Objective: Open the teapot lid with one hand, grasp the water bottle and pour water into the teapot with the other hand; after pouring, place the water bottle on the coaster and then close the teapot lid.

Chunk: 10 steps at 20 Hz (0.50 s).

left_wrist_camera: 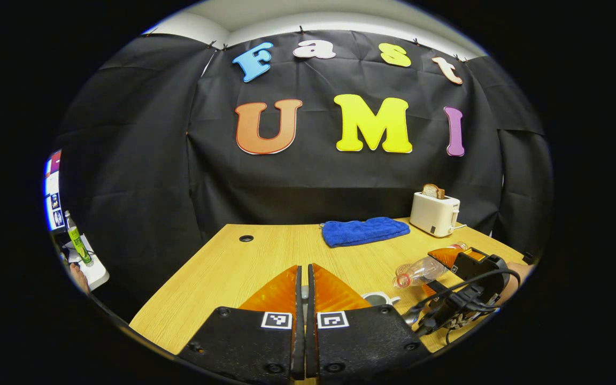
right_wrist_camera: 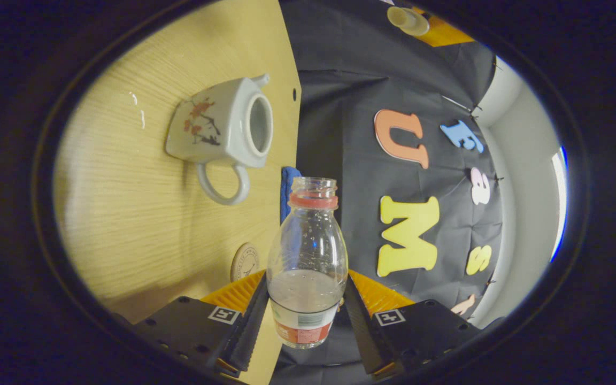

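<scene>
Water is waiting in the clear plastic bottle [right_wrist_camera: 308,256] that the right gripper [right_wrist_camera: 307,299] is squeezing with both fingers and tipping toward the open white flowered teapot [right_wrist_camera: 217,128] on the wooden surface [right_wrist_camera: 126,224], while the left gripper [left_wrist_camera: 301,291] is holding its fingers shut, maybe on the lid.

No word or number can be read on any object here. The water bottle [right_wrist_camera: 308,256] carries a red and pale label band [right_wrist_camera: 303,326] whose print is too small to make out, and the round coaster [right_wrist_camera: 245,262] bears a faint stamped design that stays illegible. Each gripper shows 2 black-and-white marker squares [left_wrist_camera: 276,320], coded patterns and not text, and the green bottle [left_wrist_camera: 78,243] has a label too small to read.
</scene>
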Each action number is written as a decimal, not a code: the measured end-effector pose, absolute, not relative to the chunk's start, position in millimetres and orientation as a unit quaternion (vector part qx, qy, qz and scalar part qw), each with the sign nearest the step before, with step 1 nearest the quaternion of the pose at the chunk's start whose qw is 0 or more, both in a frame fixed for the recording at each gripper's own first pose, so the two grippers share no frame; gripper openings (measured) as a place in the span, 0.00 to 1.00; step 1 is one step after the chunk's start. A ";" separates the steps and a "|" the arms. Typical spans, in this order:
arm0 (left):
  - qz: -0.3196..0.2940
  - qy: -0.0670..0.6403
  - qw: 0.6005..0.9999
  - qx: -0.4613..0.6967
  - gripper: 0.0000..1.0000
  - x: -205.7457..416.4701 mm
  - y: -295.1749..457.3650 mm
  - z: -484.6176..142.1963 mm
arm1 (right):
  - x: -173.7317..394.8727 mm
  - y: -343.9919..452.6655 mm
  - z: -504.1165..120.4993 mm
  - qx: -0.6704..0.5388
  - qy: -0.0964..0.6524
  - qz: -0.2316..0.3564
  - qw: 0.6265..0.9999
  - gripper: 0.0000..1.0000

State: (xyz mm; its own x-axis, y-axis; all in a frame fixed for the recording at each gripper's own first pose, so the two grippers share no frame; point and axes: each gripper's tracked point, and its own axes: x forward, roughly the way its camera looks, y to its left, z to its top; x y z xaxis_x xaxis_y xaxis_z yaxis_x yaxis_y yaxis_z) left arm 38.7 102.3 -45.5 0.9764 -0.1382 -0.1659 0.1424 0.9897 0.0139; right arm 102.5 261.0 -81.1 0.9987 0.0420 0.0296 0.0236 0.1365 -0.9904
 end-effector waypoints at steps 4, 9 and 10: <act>-0.070 0.084 0.994 0.015 0.03 38.2 101.5 -45.6 | 97.0 268.3 -77.2 -0.690 -0.050 -0.006 0.722 0.76; -0.077 0.082 0.993 0.017 0.03 37.0 98.5 -44.5 | 97.2 277.6 -70.1 -0.716 -0.069 -0.014 0.695 0.78; -0.077 0.082 0.993 0.017 0.03 37.2 98.0 -44.6 | 97.7 278.7 -68.8 -0.720 -0.072 -0.015 0.690 0.78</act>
